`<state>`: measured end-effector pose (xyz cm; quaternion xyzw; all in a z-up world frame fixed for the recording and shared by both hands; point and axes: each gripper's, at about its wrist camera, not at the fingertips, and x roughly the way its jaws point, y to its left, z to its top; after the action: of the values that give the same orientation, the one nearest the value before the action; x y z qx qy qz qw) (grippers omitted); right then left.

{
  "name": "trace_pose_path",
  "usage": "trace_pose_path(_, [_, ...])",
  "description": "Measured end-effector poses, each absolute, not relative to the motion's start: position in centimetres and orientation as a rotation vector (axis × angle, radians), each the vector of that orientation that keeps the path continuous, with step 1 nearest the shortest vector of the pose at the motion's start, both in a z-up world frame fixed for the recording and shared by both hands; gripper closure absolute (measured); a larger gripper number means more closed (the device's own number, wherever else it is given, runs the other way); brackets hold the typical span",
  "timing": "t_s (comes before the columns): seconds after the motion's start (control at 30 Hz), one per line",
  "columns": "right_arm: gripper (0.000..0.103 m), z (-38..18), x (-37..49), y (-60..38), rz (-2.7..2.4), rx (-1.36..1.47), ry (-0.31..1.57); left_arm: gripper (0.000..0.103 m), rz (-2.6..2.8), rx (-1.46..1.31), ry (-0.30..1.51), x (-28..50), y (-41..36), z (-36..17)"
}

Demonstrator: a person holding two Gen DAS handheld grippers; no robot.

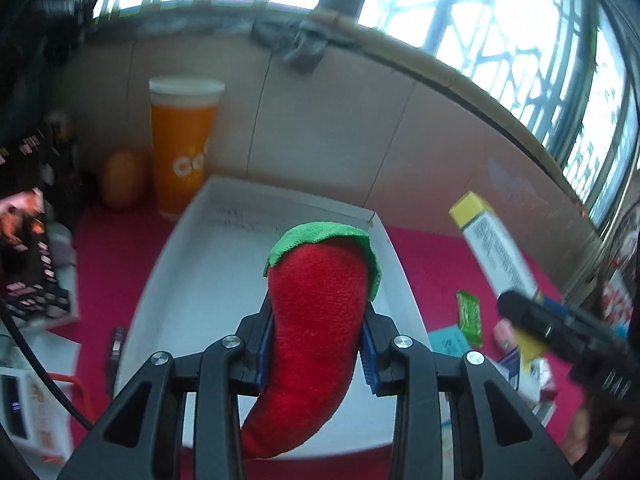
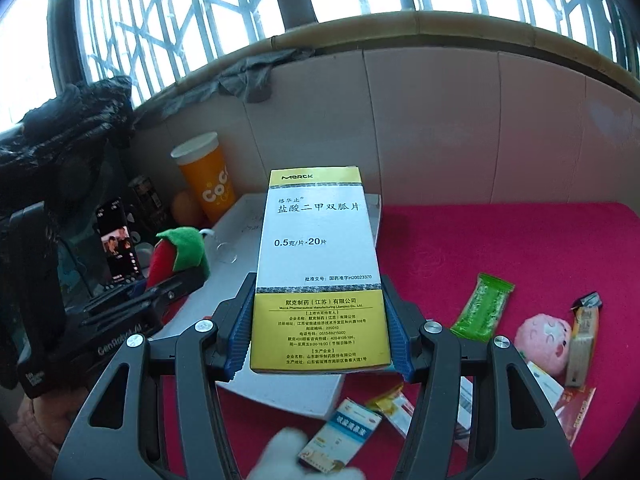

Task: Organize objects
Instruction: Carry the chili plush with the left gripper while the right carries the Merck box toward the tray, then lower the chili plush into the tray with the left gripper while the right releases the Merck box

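Note:
My left gripper [image 1: 316, 344] is shut on a red plush chili pepper [image 1: 316, 320] with a green cap, held above a shallow white tray [image 1: 192, 280]. The same pepper [image 2: 176, 254] and left gripper [image 2: 156, 292] show at the left of the right wrist view. My right gripper [image 2: 320, 336] is shut on a yellow-and-white medicine box [image 2: 318, 264], upright and lifted over the tray's [image 2: 240, 224] near right side. In the left wrist view that box [image 1: 494, 248] hangs at the right, with the right gripper [image 1: 560, 328] below it.
An orange cup [image 1: 182, 144] and a brown egg-shaped thing [image 1: 122, 180] stand behind the tray by the cardboard wall. On the red cloth [image 2: 500, 240] lie a green packet [image 2: 482, 308], a pink plush [image 2: 542, 340] and several small boxes. A phone [image 2: 118, 240] stands at left.

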<state>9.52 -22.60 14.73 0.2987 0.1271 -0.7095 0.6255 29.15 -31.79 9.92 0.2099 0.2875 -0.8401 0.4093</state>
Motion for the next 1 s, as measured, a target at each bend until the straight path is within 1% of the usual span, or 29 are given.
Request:
trace_pose_path(0.17, [0.046,13.0,9.6,-26.3,-1.621,0.783,0.363,0.068,-2.071,0.575,0.844,28.2,-35.1,8.1])
trace_pose_path(0.27, [0.046,11.8,9.6,-28.1,-1.616,0.829,0.388,0.068,-2.046,0.59,0.855,27.8,-36.0,7.6])
trace_pose_path(0.37, [0.046,11.1,9.9,-29.3,-1.622,0.835,0.412,0.068,-2.03,0.605,0.843,27.5,-36.7,7.4])
trace_pose_path(0.53, [0.046,10.1,10.1,-31.3,-1.638,0.857,0.422,0.067,-2.018,0.64,0.761,26.6,-37.0,7.7])
trace_pose_path(0.6, [0.046,9.9,10.1,-31.8,-1.644,0.86,0.418,0.064,-2.024,0.631,0.735,26.3,-36.9,7.9])
trace_pose_path(0.63, [0.046,9.9,10.2,-31.9,-1.643,0.854,0.416,0.062,-2.025,0.632,0.726,26.2,-36.8,7.9])
trace_pose_path(0.7, [0.045,9.9,10.4,-31.7,-1.644,0.832,0.408,0.049,-1.981,0.637,0.7,26.3,-36.7,8.0])
trace_pose_path(0.73, [0.044,9.9,10.5,-31.5,-1.655,0.818,0.411,0.031,-1.949,0.631,0.68,26.5,-36.5,8.0])
trace_pose_path(0.77, [0.037,9.9,10.4,-31.3,-1.662,0.812,0.407,0.013,-1.913,0.613,0.66,26.9,-36.5,8.1])
trace_pose_path(0.8, [0.024,10.0,10.2,-31.1,-1.67,0.813,0.397,0.006,-1.886,0.582,0.651,27.5,-36.3,8.2])
trace_pose_path(0.83, [0.018,10.1,9.8,-30.9,-1.676,0.818,0.385,0.0,-1.871,0.553,0.66,28.1,-36.2,8.3])
trace_pose_path(0.87, [0.014,10.2,9.5,-30.6,-1.677,0.821,0.371,0.0,-1.86,0.526,0.671,28.7,-36.0,8.5])
trace_pose_path(1.0, [0.012,10.9,9.1,-29.1,-1.694,0.786,0.342,0.0,-1.859,0.451,0.684,30.2,-34.1,9.3])
